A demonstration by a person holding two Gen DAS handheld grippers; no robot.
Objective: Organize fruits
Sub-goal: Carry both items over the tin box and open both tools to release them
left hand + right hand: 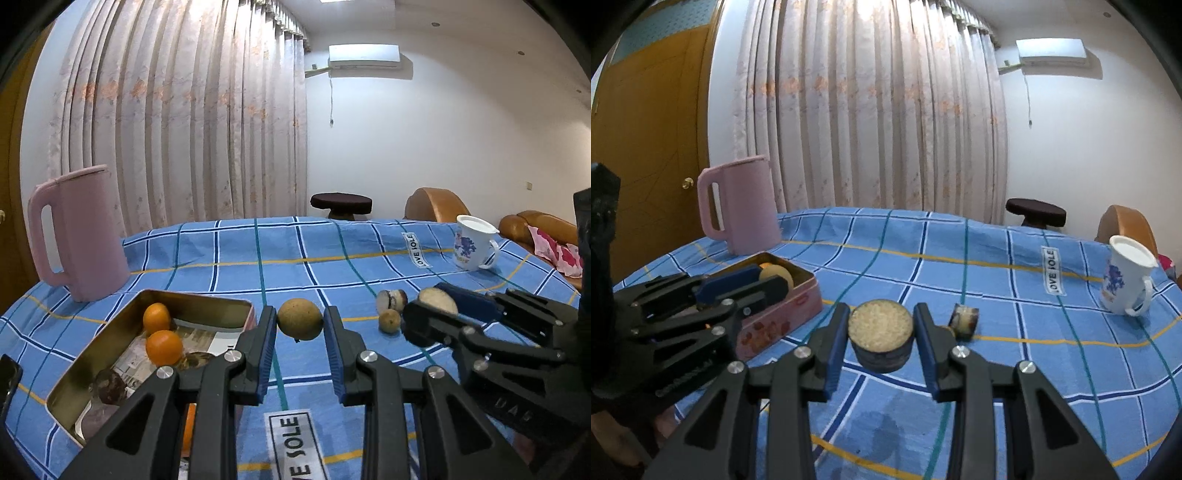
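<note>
Left gripper (300,325) pinched a round tan-brown fruit (300,319) above the blue checked tablecloth (229,251), just beside the open gold-lined rectangular tin (207,301) holding two oranges (164,346) | right gripper (881,332) clamped a halved dark-skinned, pale-fleshed fruit (880,329) near another cut piece (966,319).

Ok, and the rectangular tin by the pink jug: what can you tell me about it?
The tin is a lidless rectangular metal box, gold inside, with pink printed outer walls. It sits flat on the blue checked tablecloth, close in front of the pink jug. Inside are two oranges, at least two dark round fruits and printed paper lining the bottom. The left gripper, holding a tan round fruit, hangs over the tin's near end; contact cannot be told.
</note>
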